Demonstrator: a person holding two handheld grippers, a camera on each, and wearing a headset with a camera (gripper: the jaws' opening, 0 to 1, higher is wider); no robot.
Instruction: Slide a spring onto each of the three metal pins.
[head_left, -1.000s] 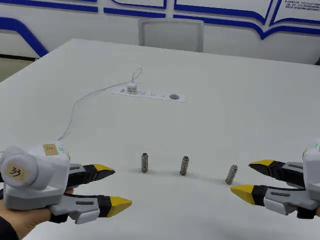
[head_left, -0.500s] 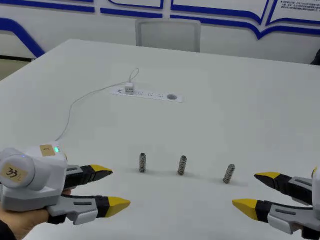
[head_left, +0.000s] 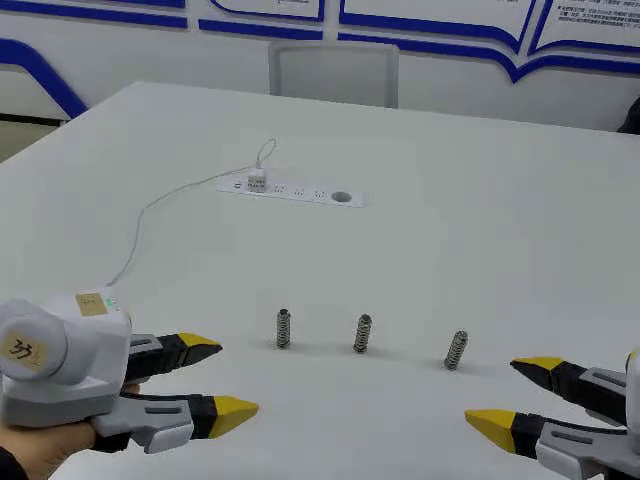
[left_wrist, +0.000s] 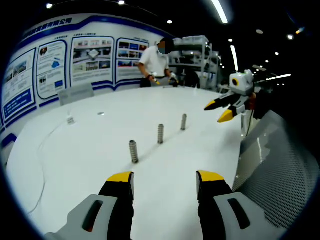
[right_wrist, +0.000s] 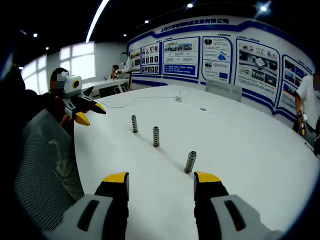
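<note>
My left hand-held gripper (head_left: 237, 378) and right hand-held gripper (head_left: 492, 390) both hang spread, empty; between them on the table (head_left: 450, 220), left spring (head_left: 283, 328) and middle spring (head_left: 362, 334) upright; right spring (head_left: 456, 350) tilted.

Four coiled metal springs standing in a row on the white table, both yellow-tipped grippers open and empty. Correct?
Not four: the head view shows three coiled metal springs in the row. The rest holds: white table, yellow-tipped left gripper and right gripper both open and empty.
</note>
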